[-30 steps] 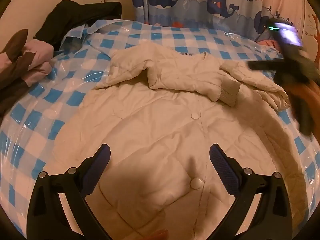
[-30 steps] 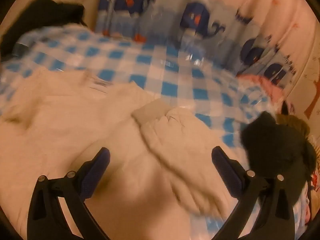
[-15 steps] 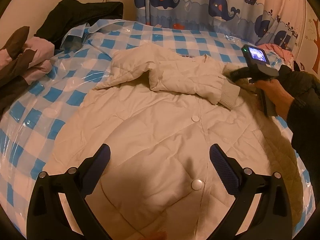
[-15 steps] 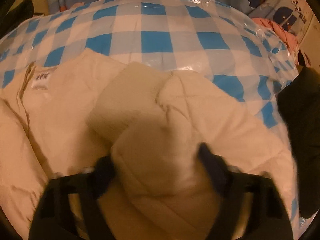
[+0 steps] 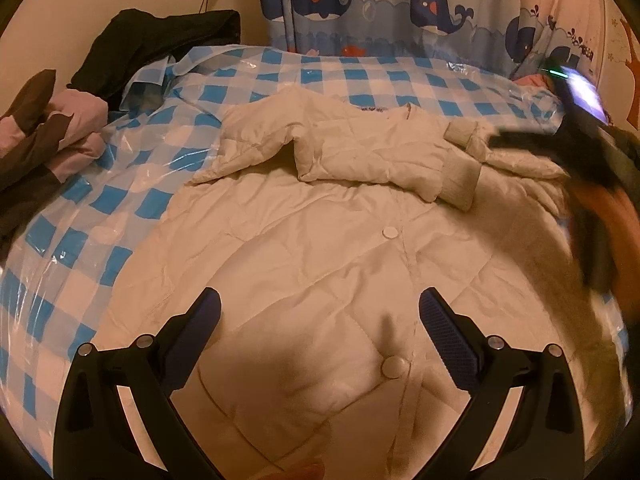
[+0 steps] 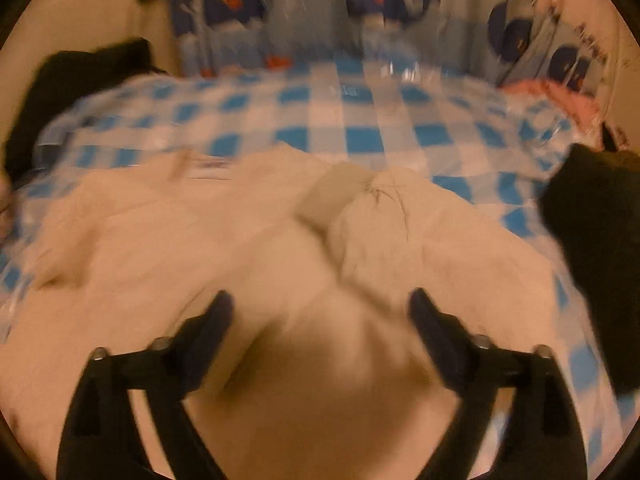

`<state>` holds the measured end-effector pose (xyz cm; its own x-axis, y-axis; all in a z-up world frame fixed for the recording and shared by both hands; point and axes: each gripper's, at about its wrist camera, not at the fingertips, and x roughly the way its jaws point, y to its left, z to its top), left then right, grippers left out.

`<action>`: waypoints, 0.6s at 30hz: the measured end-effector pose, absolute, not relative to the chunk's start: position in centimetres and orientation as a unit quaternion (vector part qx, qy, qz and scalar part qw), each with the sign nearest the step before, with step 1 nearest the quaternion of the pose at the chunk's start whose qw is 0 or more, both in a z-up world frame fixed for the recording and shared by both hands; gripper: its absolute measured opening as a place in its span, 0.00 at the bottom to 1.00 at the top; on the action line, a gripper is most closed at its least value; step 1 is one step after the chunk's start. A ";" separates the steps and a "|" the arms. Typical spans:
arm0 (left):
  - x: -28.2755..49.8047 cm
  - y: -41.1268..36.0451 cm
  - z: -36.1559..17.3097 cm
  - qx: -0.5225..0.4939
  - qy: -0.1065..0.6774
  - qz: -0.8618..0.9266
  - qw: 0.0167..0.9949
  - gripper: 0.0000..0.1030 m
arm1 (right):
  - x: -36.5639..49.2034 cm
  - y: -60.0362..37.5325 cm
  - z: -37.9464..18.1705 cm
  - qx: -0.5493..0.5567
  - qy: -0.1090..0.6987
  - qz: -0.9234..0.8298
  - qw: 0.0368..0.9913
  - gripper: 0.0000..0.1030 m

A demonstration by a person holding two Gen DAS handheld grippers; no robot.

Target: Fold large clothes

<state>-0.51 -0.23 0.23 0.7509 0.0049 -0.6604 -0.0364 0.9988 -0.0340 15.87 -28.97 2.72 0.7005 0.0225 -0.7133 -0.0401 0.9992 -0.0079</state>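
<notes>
A large cream quilted coat (image 5: pixel 328 264) lies spread on a blue-and-white checked bed cover (image 5: pixel 120 200). Its left sleeve (image 5: pixel 372 160) is folded across the chest, cuff to the right. The right sleeve's cuff (image 6: pixel 332 196) lies folded in over the coat in the right wrist view. My left gripper (image 5: pixel 320 316) is open and empty above the coat's front, near two snap buttons (image 5: pixel 394 366). My right gripper (image 6: pixel 322 312) is open and empty above the coat (image 6: pixel 200 260); that view is blurred. Its body shows blurred at the right of the left wrist view (image 5: pixel 576 120).
A black garment (image 5: pixel 160 40) and a pink-and-brown pile (image 5: pixel 44 136) lie at the bed's left. A dark garment (image 6: pixel 592 240) and a pink one (image 6: pixel 552 96) lie at the right. A whale-print curtain (image 5: pixel 400 4) hangs behind.
The right gripper had closed in on the right sleeve and has now pulled back and up, open, leaving the sleeve folded onto the coat. The left gripper has not moved.
</notes>
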 end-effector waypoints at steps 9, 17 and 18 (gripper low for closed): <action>-1.1 -1.0 0.7 -0.027 0.345 0.007 0.938 0.93 | 0.4 -24.9 5.3 -0.022 0.325 0.048 0.944 0.90; -1.4 -1.1 0.9 -0.022 0.339 0.012 0.941 0.93 | -1.0 -23.5 4.4 -0.036 0.320 0.064 0.945 0.90; -1.4 -1.1 0.9 -0.022 0.339 0.012 0.940 0.93 | -0.9 -23.6 4.2 -0.035 0.325 0.065 0.943 0.90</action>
<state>-1.44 -1.13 0.94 0.7693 0.0066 -0.6388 -0.0370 0.9987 -0.0342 -0.92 -23.60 4.21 0.7810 0.0997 -0.6165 -0.1445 0.9892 -0.0232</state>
